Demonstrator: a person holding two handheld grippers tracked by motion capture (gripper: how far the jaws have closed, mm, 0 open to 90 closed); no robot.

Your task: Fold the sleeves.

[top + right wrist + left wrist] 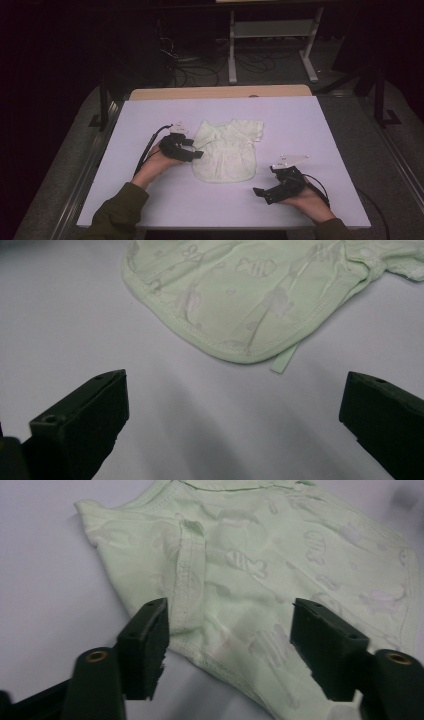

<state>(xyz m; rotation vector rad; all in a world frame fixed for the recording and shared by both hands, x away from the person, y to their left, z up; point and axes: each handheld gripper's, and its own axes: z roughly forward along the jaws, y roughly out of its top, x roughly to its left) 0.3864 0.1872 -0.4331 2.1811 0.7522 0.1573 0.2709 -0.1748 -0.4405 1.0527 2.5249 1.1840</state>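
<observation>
A small pale green baby shirt [227, 150] with a faint animal print lies flat in the middle of the white table top [310, 125]. My left gripper [196, 152] rests at the shirt's left edge, a folded sleeve [190, 570] just ahead of it. In the left gripper view its jaws stand apart over the hem, the pads not pressing on the cloth [260, 580]; my left gripper [230, 630] is open. My right gripper [260, 192] sits on bare table near the front right, wide open [235, 400], with the shirt's rounded bottom hem [235, 300] ahead of it.
A wooden strip [220, 93] runs along the table's far edge. Beyond it stand a white desk frame [232, 50] and loose cables [200, 65] on the dark floor. A thin strip of cloth [285, 360] sticks out from under the hem.
</observation>
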